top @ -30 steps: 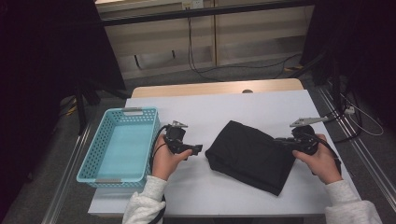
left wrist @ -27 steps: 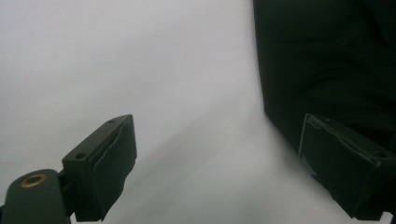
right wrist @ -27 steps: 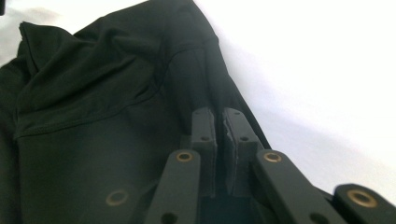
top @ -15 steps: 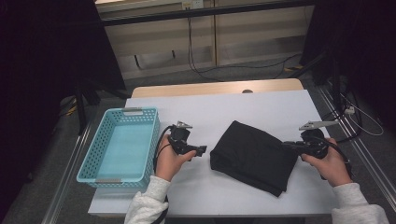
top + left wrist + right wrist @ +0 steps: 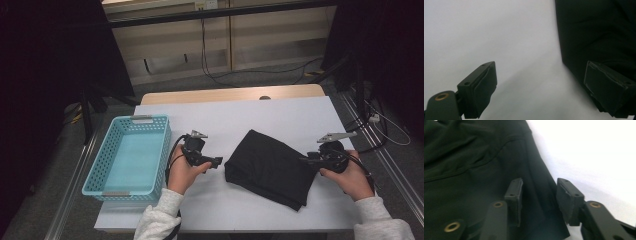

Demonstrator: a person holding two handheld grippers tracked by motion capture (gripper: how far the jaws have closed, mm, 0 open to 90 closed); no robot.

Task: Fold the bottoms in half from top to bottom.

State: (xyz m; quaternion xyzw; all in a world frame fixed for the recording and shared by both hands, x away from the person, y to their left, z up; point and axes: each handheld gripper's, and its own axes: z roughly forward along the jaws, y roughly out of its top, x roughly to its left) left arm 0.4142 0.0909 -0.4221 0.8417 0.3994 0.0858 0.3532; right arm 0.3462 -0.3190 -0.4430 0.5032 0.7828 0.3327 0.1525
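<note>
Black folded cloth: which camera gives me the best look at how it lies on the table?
The high view: the whole black folded cloth lies flat between both grippers, right of the blue basket. The left gripper view catches just one edge beside an open jaw; the right gripper view shows seams and a corner close up.

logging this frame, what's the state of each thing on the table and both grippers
black cloth: folded, lying flat on the table between the grippers
blue basket: upright, empty, at the table's left edge
left gripper: open, beside the cloth's edge, holding nothing
right gripper: open, jaws over the cloth's edge, not closed on it
white table: bare around the cloth
</note>
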